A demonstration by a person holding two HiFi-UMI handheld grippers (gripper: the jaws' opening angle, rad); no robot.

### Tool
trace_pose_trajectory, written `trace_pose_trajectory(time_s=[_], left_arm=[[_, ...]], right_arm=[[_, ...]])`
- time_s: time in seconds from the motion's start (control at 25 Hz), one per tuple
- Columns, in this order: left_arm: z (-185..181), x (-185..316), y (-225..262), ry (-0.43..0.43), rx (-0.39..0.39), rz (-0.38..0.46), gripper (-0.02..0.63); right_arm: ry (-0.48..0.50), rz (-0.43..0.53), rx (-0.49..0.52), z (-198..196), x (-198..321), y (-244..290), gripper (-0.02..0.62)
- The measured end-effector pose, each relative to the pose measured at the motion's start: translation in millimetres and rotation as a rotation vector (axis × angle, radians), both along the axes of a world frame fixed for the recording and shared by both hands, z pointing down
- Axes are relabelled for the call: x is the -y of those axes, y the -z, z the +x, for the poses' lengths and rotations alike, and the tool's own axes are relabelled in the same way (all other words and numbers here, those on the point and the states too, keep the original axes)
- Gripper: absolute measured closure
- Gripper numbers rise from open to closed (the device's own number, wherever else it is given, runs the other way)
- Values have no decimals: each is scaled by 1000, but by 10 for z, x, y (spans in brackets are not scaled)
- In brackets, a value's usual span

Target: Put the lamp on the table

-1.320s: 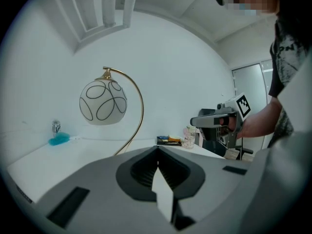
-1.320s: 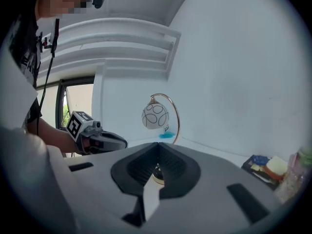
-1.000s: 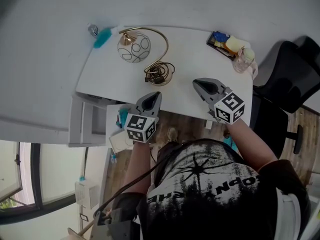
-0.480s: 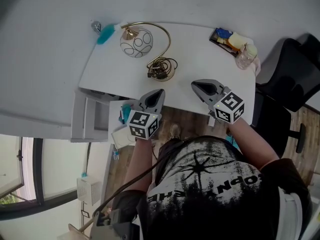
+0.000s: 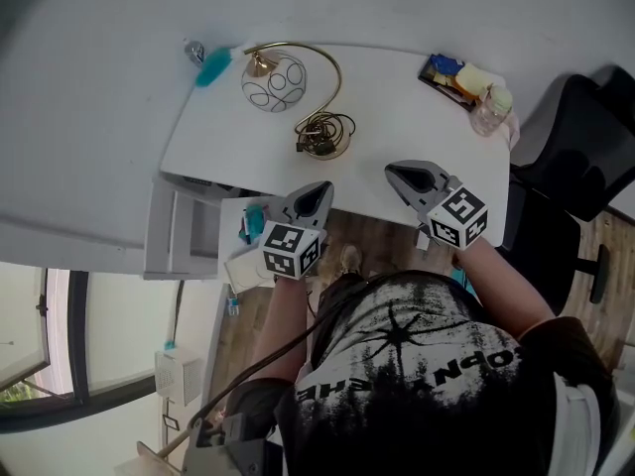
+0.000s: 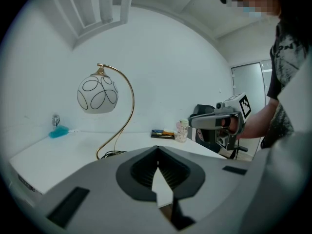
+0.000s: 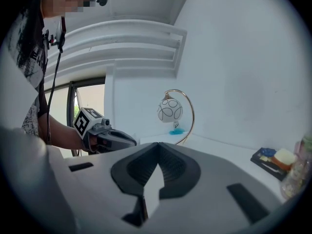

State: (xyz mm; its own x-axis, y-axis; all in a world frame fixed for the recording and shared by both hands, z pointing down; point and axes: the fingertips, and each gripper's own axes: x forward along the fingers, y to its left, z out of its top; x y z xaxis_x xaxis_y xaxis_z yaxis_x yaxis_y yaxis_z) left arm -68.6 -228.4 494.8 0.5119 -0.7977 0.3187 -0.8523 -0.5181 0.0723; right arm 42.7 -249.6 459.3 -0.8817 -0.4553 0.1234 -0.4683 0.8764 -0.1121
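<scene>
The lamp stands upright on the white table [image 5: 397, 107], with a white globe shade [image 5: 273, 82] with black loops, a gold arched stem, and a round base [image 5: 324, 139] with its cord coiled on it. My left gripper [image 5: 319, 188] is shut and empty at the table's near edge, a short way from the base. My right gripper [image 5: 394, 170] is also shut and empty, over the table's near right part. The left gripper view shows the lamp [image 6: 97, 94] ahead on the left and the right gripper [image 6: 214, 121] on the right. The right gripper view shows the lamp [image 7: 169, 110] far ahead.
A teal object [image 5: 210, 67] and a small can [image 5: 192, 51] lie at the table's far left. A dark tray of small items [image 5: 446, 75] and a clear jar [image 5: 489, 112] sit at the far right. A black chair [image 5: 571, 167] stands to the right. An open drawer [image 5: 189, 236] juts out below the left edge.
The head view has shifted slightly. Both grippers stay shut near the table's front edge, and the lamp stands where it was.
</scene>
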Motion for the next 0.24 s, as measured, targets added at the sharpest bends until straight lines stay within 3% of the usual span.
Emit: trace_pose_trajectory(time_s=[0.24], left_arm=[[2,-41,-29,13,-15,-2,591]], right_arm=[[-12,2,-14,43,1,-11,577]])
